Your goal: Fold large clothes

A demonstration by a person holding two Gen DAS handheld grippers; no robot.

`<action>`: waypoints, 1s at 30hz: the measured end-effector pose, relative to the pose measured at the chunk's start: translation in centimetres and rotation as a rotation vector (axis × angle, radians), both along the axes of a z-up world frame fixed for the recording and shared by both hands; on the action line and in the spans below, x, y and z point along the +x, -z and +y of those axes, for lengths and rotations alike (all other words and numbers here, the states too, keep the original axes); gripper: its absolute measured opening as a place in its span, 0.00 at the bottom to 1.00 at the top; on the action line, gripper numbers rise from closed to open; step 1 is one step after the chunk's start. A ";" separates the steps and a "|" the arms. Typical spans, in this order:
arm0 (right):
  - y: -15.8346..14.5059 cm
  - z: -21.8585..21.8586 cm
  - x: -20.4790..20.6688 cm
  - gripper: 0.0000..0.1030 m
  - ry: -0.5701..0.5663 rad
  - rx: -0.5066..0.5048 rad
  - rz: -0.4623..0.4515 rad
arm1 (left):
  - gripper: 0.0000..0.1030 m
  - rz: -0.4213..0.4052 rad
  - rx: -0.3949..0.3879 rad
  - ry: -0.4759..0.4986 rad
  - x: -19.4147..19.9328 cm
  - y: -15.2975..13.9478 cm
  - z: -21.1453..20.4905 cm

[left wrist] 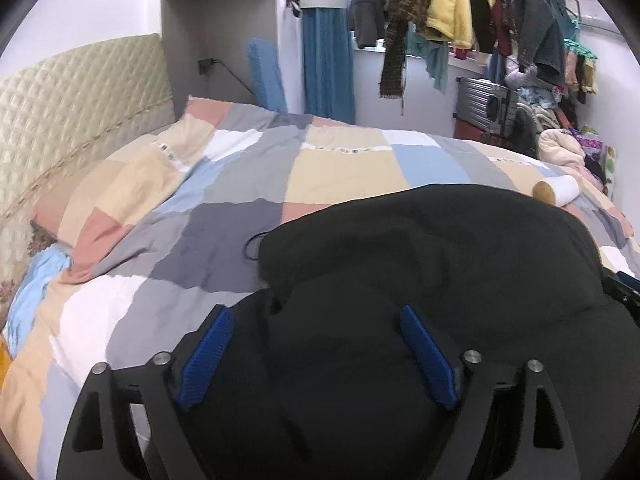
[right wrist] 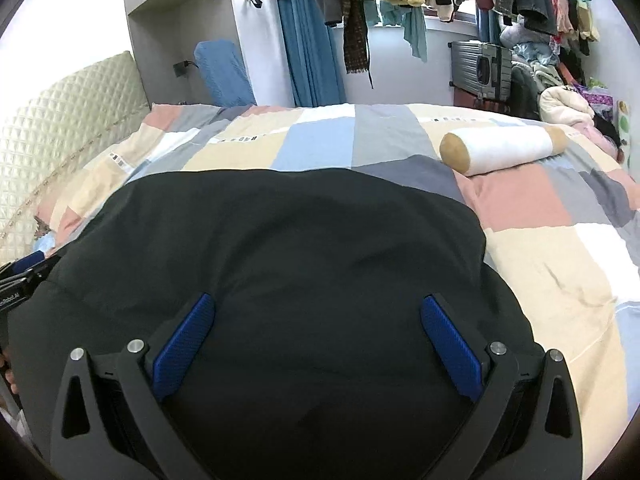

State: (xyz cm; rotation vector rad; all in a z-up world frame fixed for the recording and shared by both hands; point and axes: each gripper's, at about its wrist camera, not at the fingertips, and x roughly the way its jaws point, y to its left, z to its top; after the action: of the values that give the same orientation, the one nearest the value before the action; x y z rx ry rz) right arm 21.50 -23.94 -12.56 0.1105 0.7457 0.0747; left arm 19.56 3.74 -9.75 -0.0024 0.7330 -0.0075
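Note:
A large black garment point(left wrist: 440, 264) lies bunched on the patchwork bed cover point(left wrist: 168, 208); it fills the lower half of the right wrist view point(right wrist: 296, 240) too. My left gripper point(left wrist: 316, 320) is open, its blue pads point(left wrist: 208, 356) spread wide over the garment's near left part, nothing between them. My right gripper point(right wrist: 318, 312) is open too, pads point(right wrist: 452, 352) spread over the garment's near middle. The right gripper's edge shows at the far right of the left wrist view point(left wrist: 624, 292). The left gripper's edge shows at the far left of the right wrist view point(right wrist: 24, 276).
A white bolster with tan ends point(right wrist: 504, 150) lies on the bed cover point(right wrist: 560, 240) beyond the garment. A quilted headboard point(left wrist: 60, 120) stands at left. Hanging clothes point(left wrist: 460, 8), a silver suitcase point(right wrist: 480, 68) and clothing piles point(right wrist: 568, 104) line the far wall.

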 end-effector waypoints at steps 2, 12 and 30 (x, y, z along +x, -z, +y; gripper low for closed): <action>0.2 -0.5 -0.1 1.00 0.004 0.006 0.004 | 0.90 0.019 -0.029 0.002 0.1 0.5 0.8; 1.4 -2.6 -1.3 1.00 0.051 0.025 0.028 | 0.95 0.026 -0.084 0.010 -1.4 1.6 2.1; -10.3 0.1 -11.5 1.00 0.054 -0.070 -0.230 | 0.97 -0.212 -0.137 0.027 -11.1 -12.6 1.9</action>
State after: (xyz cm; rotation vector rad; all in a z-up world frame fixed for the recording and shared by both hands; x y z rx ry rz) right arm 10.01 -23.87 -2.30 0.0545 0.5145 0.0095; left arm 8.42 5.64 2.83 -0.1206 0.5193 -0.0829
